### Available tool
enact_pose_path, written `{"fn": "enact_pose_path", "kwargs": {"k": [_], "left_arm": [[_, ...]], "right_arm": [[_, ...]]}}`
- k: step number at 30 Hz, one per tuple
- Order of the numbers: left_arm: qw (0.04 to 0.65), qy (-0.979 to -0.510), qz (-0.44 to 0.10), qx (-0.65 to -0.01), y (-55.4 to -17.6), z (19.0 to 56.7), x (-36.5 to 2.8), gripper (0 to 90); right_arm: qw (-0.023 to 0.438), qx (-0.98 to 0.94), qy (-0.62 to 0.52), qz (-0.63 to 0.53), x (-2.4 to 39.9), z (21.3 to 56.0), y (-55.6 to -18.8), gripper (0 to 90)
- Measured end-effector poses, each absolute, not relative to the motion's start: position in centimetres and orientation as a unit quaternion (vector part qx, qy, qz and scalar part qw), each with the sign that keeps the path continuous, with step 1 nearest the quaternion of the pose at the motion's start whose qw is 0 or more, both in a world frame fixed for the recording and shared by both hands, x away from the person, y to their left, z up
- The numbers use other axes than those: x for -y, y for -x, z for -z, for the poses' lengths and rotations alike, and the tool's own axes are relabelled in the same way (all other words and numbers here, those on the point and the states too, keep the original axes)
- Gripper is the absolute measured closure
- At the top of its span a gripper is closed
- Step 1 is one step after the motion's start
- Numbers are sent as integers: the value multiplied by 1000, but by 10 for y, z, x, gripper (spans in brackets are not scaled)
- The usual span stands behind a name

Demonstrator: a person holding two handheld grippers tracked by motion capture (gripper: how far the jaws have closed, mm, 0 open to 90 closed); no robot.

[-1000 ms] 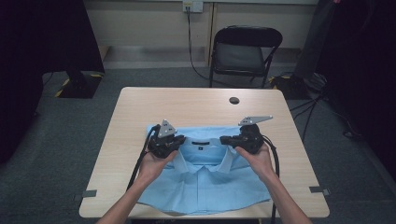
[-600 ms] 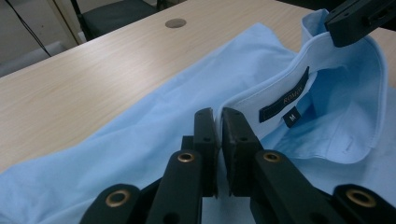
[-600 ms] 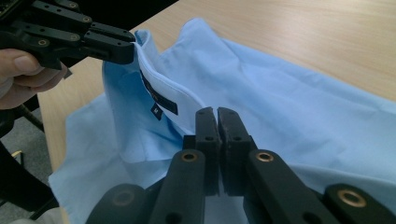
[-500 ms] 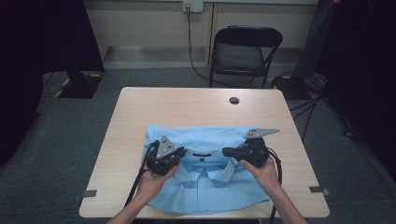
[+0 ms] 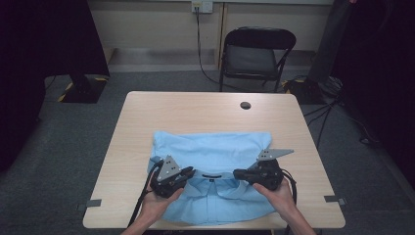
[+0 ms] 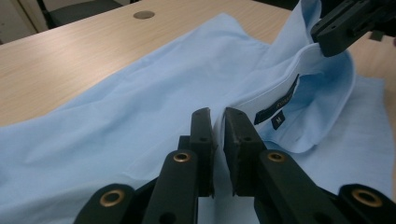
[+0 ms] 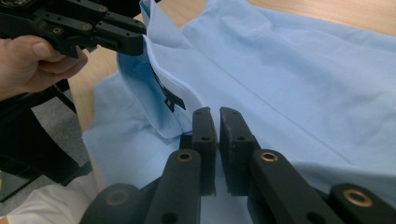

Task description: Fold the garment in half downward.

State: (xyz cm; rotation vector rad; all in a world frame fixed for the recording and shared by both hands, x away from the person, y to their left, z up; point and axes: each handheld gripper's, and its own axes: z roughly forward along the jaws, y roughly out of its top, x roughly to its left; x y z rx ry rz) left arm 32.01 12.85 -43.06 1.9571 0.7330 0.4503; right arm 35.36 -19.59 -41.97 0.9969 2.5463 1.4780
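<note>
A light blue shirt (image 5: 215, 147) lies folded on the wooden table (image 5: 195, 110), its collar (image 5: 211, 177) toward the near edge. My left gripper (image 5: 192, 171) pinches the collar's left end; in the left gripper view its jaws (image 6: 218, 112) stand almost together with the cloth edge (image 6: 280, 79) between them, and they have just eased apart a little. My right gripper (image 5: 237, 173) grips the collar's right end, and its jaws (image 7: 215, 111) are closed on the fabric (image 7: 299, 70). The two grippers face each other, and a dark label (image 6: 275, 106) shows inside the collar.
A round cable hole (image 5: 245, 105) sits near the table's far edge. A black folding chair (image 5: 254, 54) stands beyond the table. Bare wood lies left, right and beyond the shirt. The shirt's hem reaches the near table edge (image 5: 210, 226).
Both hands have drawn back toward the near edge and sunk a little, taking the collar along. More of the shirt's back panel lies spread beyond the grippers.
</note>
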Motion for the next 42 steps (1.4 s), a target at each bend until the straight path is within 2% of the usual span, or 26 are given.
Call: {"fn": "enact_pose_path", "kwargs": {"k": [13,18,23,26,28,30,32,35,38,42], "left_arm": [[472,-821,-140,-289,-297,447,-132,802],[469,-828,-121,-283,-287,453,-135,764],[470,-838,-81,-267,-277,459,-135,671],[481,-836,-63,-257,-274,458,-136,560],[492,-834,-54,-245,-271,457,-137,530],[513,-822,-30,-244,-272,455,-139,442],[519,-818,-33,-245,-274,452,-139,437],[497,-822,-41,-275,-281,458,-136,427],[464,-833,-36,-298,-286,471,-132,410],[437,-849,-14,-297,-282,481,-129,400]], "right_arm": [[-7,-819,-309,-483,200,433,-328,824],[-18,-827,-303,-473,200,441,-315,798],[-37,-828,-299,-472,202,447,-307,746],[-52,-827,-292,-478,203,449,-303,692],[-59,-822,-289,-487,204,448,-302,674],[-59,-813,-291,-501,205,446,-301,657],[-50,-809,-294,-506,205,444,-302,642],[-36,-818,-303,-487,201,449,-304,616],[-22,-838,-301,-455,194,461,-302,596],[-21,-849,-299,-434,191,470,-295,575]]}}
